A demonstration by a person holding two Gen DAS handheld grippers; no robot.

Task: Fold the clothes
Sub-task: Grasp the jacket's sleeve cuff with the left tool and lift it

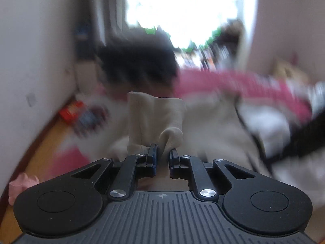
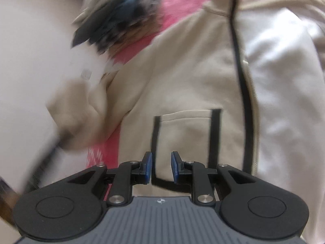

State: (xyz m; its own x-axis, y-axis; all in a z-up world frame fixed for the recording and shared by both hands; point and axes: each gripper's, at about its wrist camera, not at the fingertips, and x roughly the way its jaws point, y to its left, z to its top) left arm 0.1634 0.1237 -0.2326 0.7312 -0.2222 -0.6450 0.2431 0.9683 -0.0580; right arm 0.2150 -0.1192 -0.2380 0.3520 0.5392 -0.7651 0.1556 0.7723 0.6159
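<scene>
You had the left gripper [image 1: 163,154] clamped on the jacket [image 2: 182,77] sleeve ahead, right gripper [image 2: 161,163] empty, folding barely begun.

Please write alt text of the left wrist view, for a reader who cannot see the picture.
The left gripper pinches a fold of a beige garment and lifts it, so the cloth stands up just beyond the fingertips. Behind it, blurred, lie more of the beige garment, a pink cover and a bright window.
</scene>
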